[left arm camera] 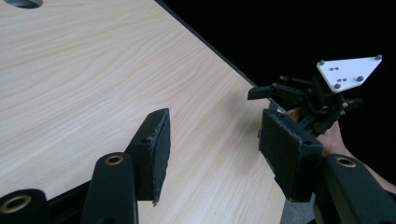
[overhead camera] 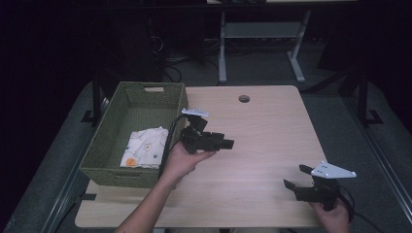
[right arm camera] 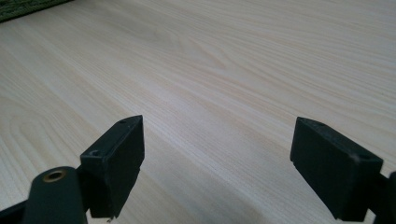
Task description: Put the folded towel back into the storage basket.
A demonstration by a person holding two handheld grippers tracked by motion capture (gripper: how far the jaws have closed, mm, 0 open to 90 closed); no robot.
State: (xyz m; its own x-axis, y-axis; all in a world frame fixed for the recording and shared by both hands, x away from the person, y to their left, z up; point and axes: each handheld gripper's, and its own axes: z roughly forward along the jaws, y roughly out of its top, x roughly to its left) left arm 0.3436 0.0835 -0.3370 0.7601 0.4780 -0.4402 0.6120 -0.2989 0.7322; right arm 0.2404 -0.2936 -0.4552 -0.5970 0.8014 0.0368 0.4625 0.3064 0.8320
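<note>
Above the table [overhead camera: 262,126], both tongs spread, empty: left tongs [overhead camera: 228,143], right tongs [overhead camera: 297,176].

A basket [overhead camera: 109,141] sits at the table's [overhead camera: 262,126] left edge with a folded cloth [overhead camera: 145,147] inside, toward its near end. Just right of the basket, the left gripper [overhead camera: 228,143] is held above the table's middle. The right gripper [overhead camera: 296,177] hangs at the near right corner. A hole [overhead camera: 244,98] lies at the far edge.
</note>
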